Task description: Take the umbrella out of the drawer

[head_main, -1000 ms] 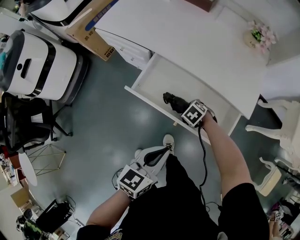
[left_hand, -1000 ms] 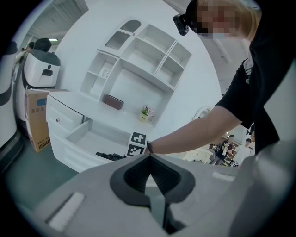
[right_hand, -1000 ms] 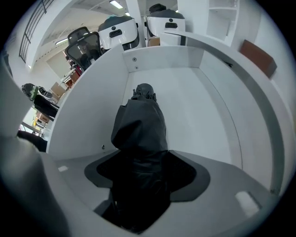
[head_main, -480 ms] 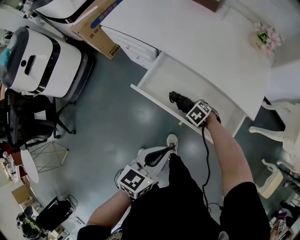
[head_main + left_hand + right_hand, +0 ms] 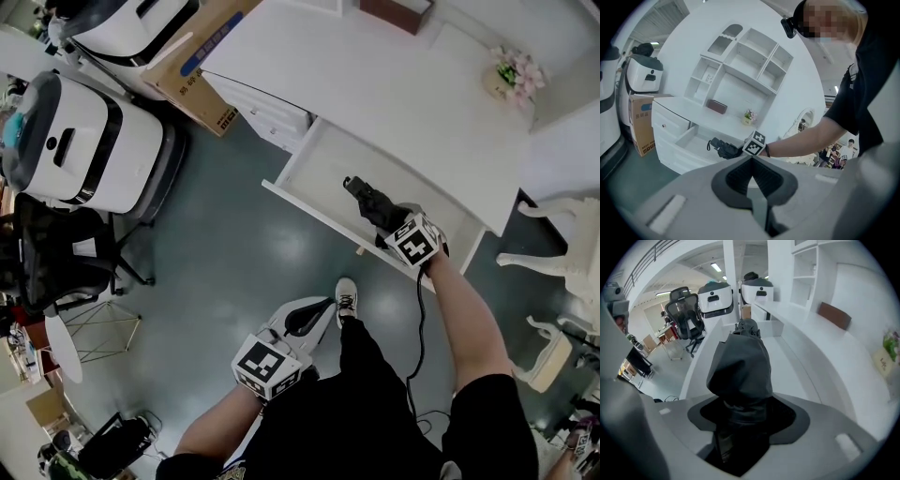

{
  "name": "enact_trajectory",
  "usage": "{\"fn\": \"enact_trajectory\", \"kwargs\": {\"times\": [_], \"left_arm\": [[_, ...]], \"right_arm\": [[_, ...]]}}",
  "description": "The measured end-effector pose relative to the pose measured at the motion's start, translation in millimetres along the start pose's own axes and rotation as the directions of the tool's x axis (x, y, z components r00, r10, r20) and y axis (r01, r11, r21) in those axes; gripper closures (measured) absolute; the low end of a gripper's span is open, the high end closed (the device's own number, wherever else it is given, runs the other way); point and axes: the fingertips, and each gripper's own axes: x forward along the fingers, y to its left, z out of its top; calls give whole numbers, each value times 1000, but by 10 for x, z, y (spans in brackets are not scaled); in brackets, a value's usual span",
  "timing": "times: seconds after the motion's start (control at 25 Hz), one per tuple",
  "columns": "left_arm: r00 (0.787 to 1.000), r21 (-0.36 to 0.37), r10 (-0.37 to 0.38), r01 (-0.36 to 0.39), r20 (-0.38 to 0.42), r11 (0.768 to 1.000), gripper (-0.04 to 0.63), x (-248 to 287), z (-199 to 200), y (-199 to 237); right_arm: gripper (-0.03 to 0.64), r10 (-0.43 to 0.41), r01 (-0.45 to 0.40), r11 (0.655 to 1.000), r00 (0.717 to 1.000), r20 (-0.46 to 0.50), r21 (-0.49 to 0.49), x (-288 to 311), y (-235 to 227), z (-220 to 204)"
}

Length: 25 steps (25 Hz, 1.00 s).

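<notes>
Shifted back toward drawer (image 5: 323, 161) front: right gripper (image 5: 397, 225) fingers clamped on one end of umbrella (image 5: 367, 199), long axis pointing away along fingers, above open drawer. Black, folded, wrinkled sleeve. Left gripper (image 5: 751, 164) fingers closed, empty.

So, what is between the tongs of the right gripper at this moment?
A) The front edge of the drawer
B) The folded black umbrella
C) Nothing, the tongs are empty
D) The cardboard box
B: in the right gripper view, the right gripper has its tongs closed on the black umbrella, whose folded fabric stands out past them.
</notes>
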Motion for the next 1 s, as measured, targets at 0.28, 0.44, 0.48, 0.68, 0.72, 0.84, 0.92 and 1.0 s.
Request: {"fn": "enact_trajectory", "kwargs": {"times": [0.28, 0.44, 0.48, 0.68, 0.72, 0.84, 0.92, 1.0], "left_arm": [[999, 55, -37, 36, 15, 998, 595, -175, 140, -52], [998, 83, -61, 59, 19, 995, 595, -323, 195, -95], [998, 92, -68, 66, 18, 994, 595, -365, 205, -110], [995, 126, -97, 93, 27, 988, 595, -605, 264, -153], [994, 129, -101, 96, 30, 987, 595, -662, 278, -153], [992, 139, -115, 108, 43, 984, 595, -829, 319, -155], [991, 146, -124, 116, 50, 982, 595, -929, 332, -172], [989, 156, -133, 123, 57, 980, 595, -1031, 344, -193]], "right_arm": [[318, -126, 101, 985, 977, 175, 142, -626, -82, 313], [318, -182, 100, 958, 937, 299, 268, -1046, -4, 520], [319, -196, 92, 949, 923, 332, 303, -1163, 30, 567], [318, -278, 43, 897, 828, 486, 440, -1804, 288, 774], [319, -294, 31, 887, 807, 512, 461, -1931, 361, 808], [319, -334, -1, 863, 748, 574, 505, -2281, 592, 894], [319, -355, -24, 850, 712, 606, 526, -2479, 751, 925], [319, -373, -47, 838, 677, 634, 544, -2659, 915, 953]]}}
